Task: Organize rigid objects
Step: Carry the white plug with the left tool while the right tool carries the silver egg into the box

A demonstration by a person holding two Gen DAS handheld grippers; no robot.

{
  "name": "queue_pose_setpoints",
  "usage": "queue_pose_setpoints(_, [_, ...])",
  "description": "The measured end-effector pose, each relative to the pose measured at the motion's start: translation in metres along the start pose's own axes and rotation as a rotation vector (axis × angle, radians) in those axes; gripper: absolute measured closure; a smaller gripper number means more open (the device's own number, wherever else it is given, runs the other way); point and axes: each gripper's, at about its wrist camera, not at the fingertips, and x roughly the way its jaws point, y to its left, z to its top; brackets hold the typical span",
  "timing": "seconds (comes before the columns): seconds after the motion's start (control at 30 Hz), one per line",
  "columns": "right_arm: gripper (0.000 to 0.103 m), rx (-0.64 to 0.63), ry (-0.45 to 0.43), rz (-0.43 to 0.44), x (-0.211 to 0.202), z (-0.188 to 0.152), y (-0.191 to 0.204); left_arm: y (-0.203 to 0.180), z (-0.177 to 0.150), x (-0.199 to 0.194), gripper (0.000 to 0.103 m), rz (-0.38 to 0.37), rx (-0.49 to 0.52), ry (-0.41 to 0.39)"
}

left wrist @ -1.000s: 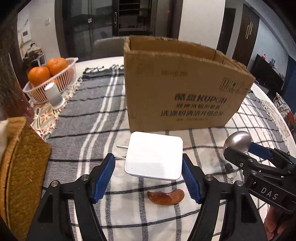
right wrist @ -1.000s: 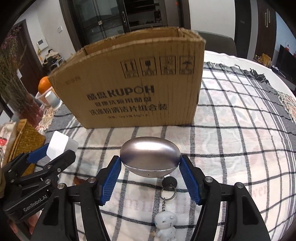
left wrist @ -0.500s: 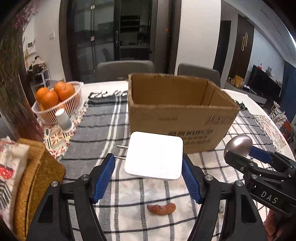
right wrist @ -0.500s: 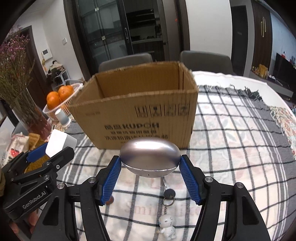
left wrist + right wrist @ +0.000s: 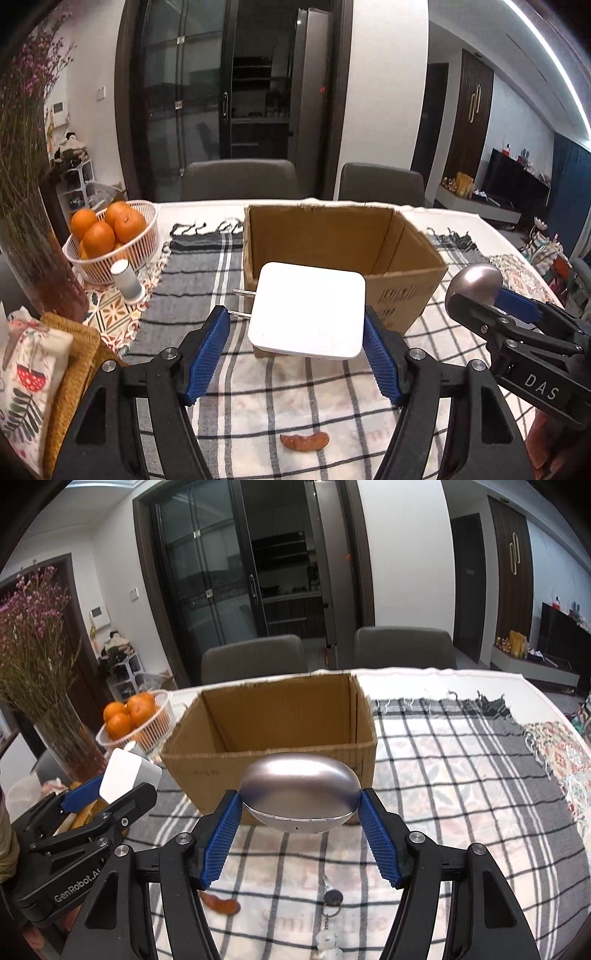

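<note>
Box point(image 5: 343, 236) mouth lies at twelve o'clock of both grippers (left point(image 5: 295, 354) jaws clamped on white charger point(image 5: 308, 312), right point(image 5: 301, 834) on silver case point(image 5: 299, 792)).

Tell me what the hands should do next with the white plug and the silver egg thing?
Probably carry both forward over the open brown cardboard box. The left tongs grip the white square charger, the right tongs the silver oval case, and both hang short of its near wall.

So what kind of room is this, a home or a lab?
Most likely a home dining area: a clothed table with upholstered chairs behind it, a basket of oranges, and a TV stand in the adjoining room.
</note>
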Motion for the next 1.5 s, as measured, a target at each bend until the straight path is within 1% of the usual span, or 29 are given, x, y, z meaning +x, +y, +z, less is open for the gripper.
queue_pose_setpoints(0.27, [0.037,0.003,-0.058,0.002,-0.009,0.022,0.0,-0.004,0.024,-0.006,0.032,-0.006,0.007,-0.047])
queue_pose_setpoints(0.47, [0.037,0.004,-0.086,0.012,-0.009,0.039,-0.002,-0.006,0.041,-0.002,0.032,-0.018,0.005,-0.052])
queue_pose_setpoints(0.57, [0.037,0.007,-0.085,0.016,-0.005,0.047,-0.003,-0.006,0.048,0.004,0.032,-0.024,0.001,-0.046])
queue_pose_setpoints(0.9, [0.037,-0.006,-0.035,0.03,0.026,0.07,-0.008,-0.008,0.068,0.036,0.032,-0.036,0.013,0.014])
queue_pose_setpoints(1.17, [0.037,-0.025,0.014,0.018,0.054,0.089,-0.008,-0.002,0.084,0.068,0.032,-0.034,0.011,0.073])
queue_pose_setpoints(1.3, [0.037,-0.034,0.058,0.017,0.07,0.099,-0.008,0.001,0.09,0.083,0.032,-0.031,0.016,0.11])
queue_pose_setpoints(1.5, [0.037,-0.044,0.127,0.021,0.094,0.104,-0.01,0.005,0.094,0.107,0.032,-0.019,0.024,0.179])
